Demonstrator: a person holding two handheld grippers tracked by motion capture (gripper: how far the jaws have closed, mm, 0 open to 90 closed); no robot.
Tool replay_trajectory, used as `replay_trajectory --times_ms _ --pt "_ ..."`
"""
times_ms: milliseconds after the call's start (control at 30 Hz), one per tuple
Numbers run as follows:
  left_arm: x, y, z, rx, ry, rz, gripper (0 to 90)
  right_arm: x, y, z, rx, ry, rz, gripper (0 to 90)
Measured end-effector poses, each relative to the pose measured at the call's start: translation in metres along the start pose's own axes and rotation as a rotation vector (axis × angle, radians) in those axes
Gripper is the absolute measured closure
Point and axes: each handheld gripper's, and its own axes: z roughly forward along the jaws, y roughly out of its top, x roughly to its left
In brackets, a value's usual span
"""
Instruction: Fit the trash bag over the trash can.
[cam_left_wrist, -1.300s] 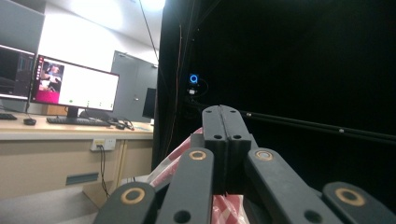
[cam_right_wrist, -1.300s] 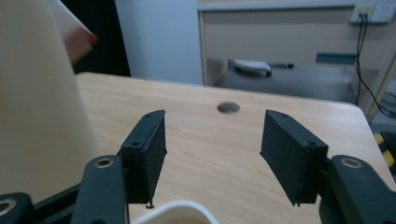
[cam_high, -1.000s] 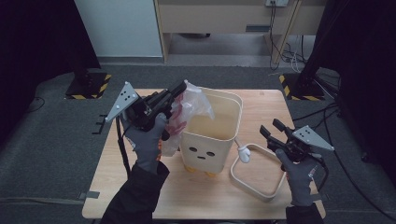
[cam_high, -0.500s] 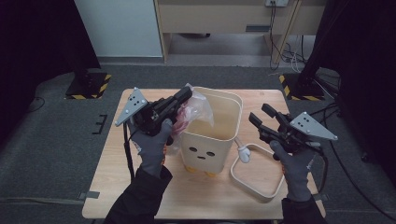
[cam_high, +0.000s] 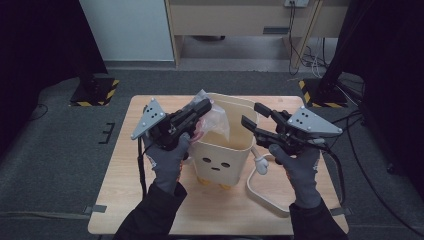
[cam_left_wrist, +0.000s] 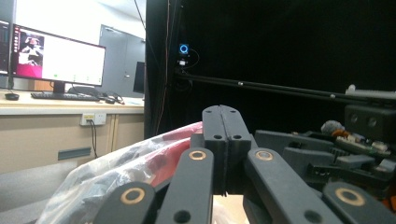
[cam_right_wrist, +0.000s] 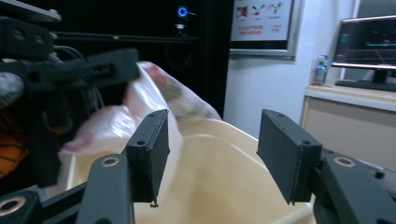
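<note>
A cream bin (cam_high: 222, 160) with a small face printed on its front stands mid-table. My left gripper (cam_high: 206, 105) is over the bin's left rim, shut on a clear plastic bag (cam_high: 214, 121) with red contents; the bag hangs into the bin's mouth. In the left gripper view the jaws (cam_left_wrist: 226, 116) are pressed together with the bag (cam_left_wrist: 116, 168) bunched at their left. My right gripper (cam_high: 250, 113) hovers open at the bin's right rim, pointing at the bag. In the right gripper view, nothing lies between its spread pads (cam_right_wrist: 212, 140); the bag (cam_right_wrist: 140, 107) and the bin's inside (cam_right_wrist: 224, 186) lie beyond.
A cream ring-shaped frame (cam_high: 265, 200) with a handle lies on the wooden table (cam_high: 125, 165) right of the bin. The table's edges drop to grey carpet. A desk with monitors stands at the far side.
My right gripper has risen from the table's right side and come in leftwards to the bin's right rim. The left gripper and the bag have stayed about where they were.
</note>
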Motion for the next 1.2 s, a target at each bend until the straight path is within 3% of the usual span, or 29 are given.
replay_trajectory --times_ms 133,533,633,700,867,933,1000,1200 --pt "-0.005 -0.001 0.003 0.016 -0.013 0.005 90.0 0.01 0.007 0.012 0.008 0.052 -0.01 43.6" --pt "-0.022 -0.005 0.01 0.031 -0.06 0.013 90.0 0.023 0.007 0.028 0.08 0.107 -0.06 50.5" --pt "-0.025 -0.006 0.011 0.037 -0.069 0.017 90.0 0.024 0.006 0.029 0.088 0.114 -0.067 56.3" --pt "-0.026 -0.007 0.013 0.04 -0.073 0.016 90.0 0.025 0.004 0.03 0.103 0.118 -0.082 68.8" --pt "-0.025 -0.008 0.014 0.054 -0.081 0.008 90.0 0.024 0.002 0.029 0.112 0.133 -0.073 88.8" --pt "-0.024 -0.009 0.013 0.048 -0.083 -0.007 87.9 0.022 0.001 0.028 0.109 0.131 -0.067 90.0" --pt "-0.023 -0.008 0.012 0.045 -0.078 -0.015 80.0 0.021 0.001 0.027 0.106 0.122 -0.067 90.0" --pt "-0.011 0.0 -0.007 0.003 0.011 -0.023 61.8 0.009 -0.004 0.017 0.121 0.063 -0.052 90.0"
